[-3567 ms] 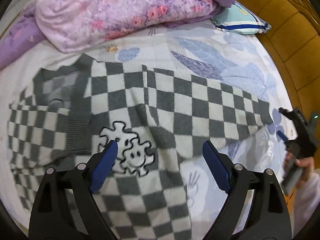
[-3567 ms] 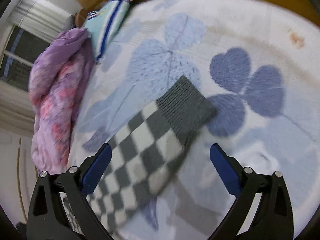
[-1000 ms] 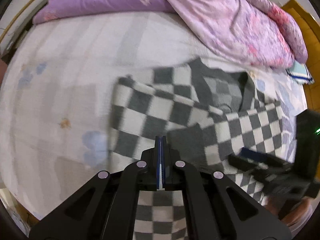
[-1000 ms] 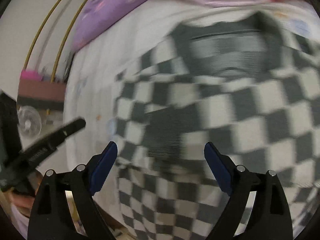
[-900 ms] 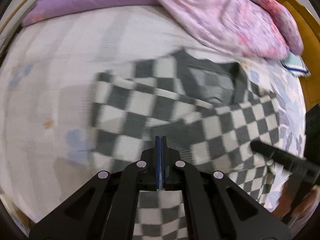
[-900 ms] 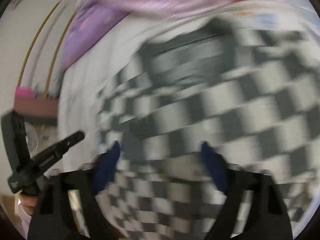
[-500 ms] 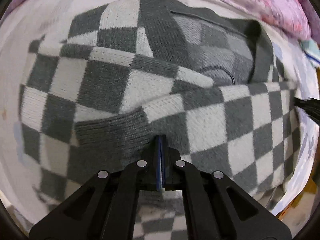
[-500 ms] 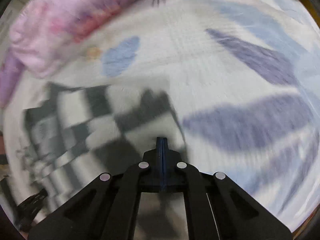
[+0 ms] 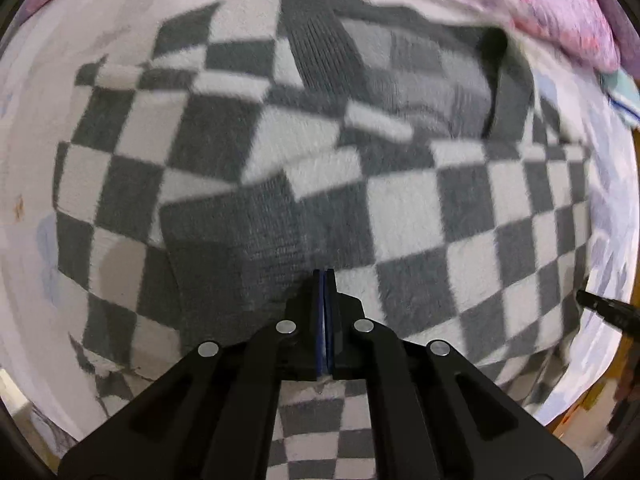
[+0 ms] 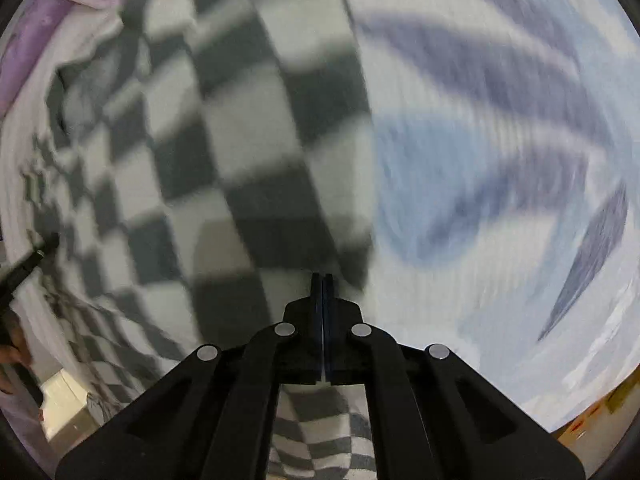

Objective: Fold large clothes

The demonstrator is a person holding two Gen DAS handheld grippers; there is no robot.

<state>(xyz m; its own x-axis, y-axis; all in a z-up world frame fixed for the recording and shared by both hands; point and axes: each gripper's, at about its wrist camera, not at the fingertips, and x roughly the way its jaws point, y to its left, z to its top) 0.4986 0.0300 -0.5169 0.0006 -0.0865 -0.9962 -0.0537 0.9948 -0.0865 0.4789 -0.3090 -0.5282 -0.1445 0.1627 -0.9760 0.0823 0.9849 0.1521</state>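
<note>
sweater (image 9: 404,216) — on bedsheet (image 9: 24,184) | quilt (image 9: 560,12) — behind sweater

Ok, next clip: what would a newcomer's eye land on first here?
The grey-and-white checkered sweater fills the left wrist view, a ribbed dark cuff lying folded across its middle. The left tool is shut just above it. In the blurred right wrist view, the sweater's edge meets a pale bedsheet with blue leaf prints.

Soft, even indoor light; fisheye bending at the edges, with heavy motion blur in the right wrist view.
</note>
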